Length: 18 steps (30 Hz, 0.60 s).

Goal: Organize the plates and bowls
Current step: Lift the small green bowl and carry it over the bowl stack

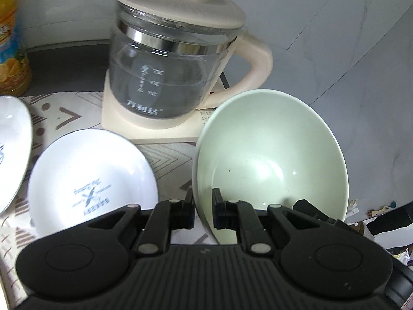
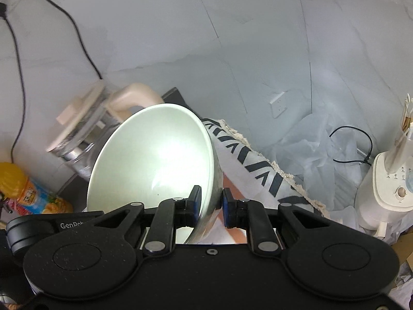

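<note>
Both tongs, left tongs [image 1: 204,204] and right tongs [image 2: 209,204], pinch the rim of the pale green round ceramic bowl [image 1: 271,155]. Keep it level, clear of the glass kettle [image 1: 175,59] at upper middle.

Home kitchen: kettle [image 1: 178,59], juice bottle [image 1: 10,38].

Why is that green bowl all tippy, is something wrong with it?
The pale green ceramic bowl is tilted steeply because both grippers pinch its rim: the left gripper on one side, the right gripper on the other. It holds nothing, so nothing spills. No cracks show.
</note>
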Motion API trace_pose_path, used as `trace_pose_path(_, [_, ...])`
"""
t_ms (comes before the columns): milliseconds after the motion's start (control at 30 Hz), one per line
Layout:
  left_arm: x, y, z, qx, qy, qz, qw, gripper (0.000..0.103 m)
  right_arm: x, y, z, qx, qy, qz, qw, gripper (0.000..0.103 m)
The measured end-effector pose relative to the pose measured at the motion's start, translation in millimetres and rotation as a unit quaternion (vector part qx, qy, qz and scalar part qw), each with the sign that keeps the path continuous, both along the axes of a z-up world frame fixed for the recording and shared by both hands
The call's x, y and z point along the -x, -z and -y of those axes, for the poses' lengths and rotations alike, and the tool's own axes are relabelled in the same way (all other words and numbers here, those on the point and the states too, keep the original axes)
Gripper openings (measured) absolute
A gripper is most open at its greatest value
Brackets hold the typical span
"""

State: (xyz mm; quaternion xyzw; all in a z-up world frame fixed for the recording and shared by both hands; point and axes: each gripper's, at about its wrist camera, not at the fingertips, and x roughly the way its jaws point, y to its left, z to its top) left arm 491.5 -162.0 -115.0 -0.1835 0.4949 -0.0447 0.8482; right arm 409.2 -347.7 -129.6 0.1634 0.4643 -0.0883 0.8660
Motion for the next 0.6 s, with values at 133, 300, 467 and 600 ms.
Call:
trace_pose_path(133, [20.5, -6.5, -6.8, 0.000, -0.006, 0.007, 1.0000, 0.011, 16.6, -12.0, -7.3, -0.002, -0.007, 0.008, 1.000, 0.017])
trace_pose_path(300, [47.4, -17.5, -18.6, -0.001, -0.019, 0.013, 0.9997, 0.011, 35.9, -26.1, -18.6, -0.002, -0.019, 0.017, 1.000, 0.018])
trace_pose_path(467, [74.0, -26.9, -32.6, -0.004, -0.030, 0.017, 0.9994, 0.011, 53.8, -34.9, -34.0, 0.001, -0.039, 0.020, 0.999, 0.018])
trace_pose_path(600, [94.3, -30.0, -42.9, -0.006, -0.037, 0.017, 0.9991, 0.011, 68.3, -38.0, -44.5, -0.002, -0.049, 0.020, 0.999, 0.018])
